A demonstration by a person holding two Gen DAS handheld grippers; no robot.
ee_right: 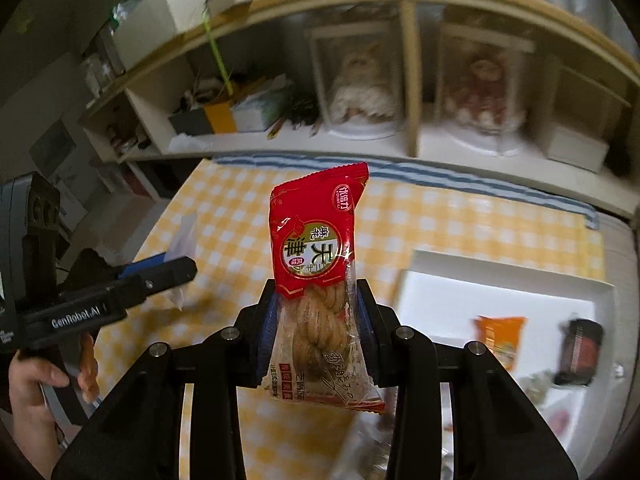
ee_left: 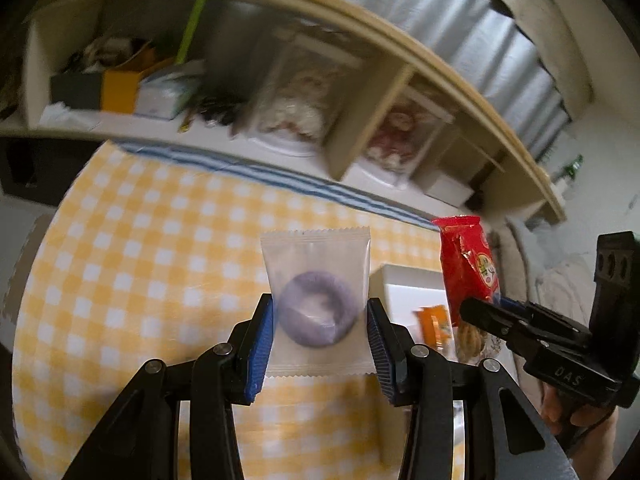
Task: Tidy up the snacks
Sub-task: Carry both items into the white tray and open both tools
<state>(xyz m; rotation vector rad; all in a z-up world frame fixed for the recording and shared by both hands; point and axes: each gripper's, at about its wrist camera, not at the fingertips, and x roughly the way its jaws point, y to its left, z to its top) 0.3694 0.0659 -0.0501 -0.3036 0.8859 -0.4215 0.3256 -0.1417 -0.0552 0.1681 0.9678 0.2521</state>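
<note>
The left hand-held gripper (ee_left: pixel 320 332) points down at a slant over the desk (ee_left: pixel 120 260), which has a yellow and white checked cloth. Its two blue pads squeeze the sides of a clear packet with a purple ring snack (ee_left: pixel 316 304) inside, and the packet is held up in the air above the cloth. The right hand-held gripper (ee_right: pixel 318 332) also tips down, and it grips a red twisted-dough snack packet (ee_right: pixel 320 280) that stands upright between its pads, off the desk. A hand (ee_right: pixel 32 392) wraps around the left tool's handle at the side. A white tray (ee_right: pixel 440 276) sits on the desk to the right, with an orange snack packet (ee_right: pixel 500 340) and a dark snack packet (ee_right: pixel 578 352) lying in it. Behind the desk is a wooden shelf (ee_right: pixel 412 80) with two dolls in clear boxes.
</note>
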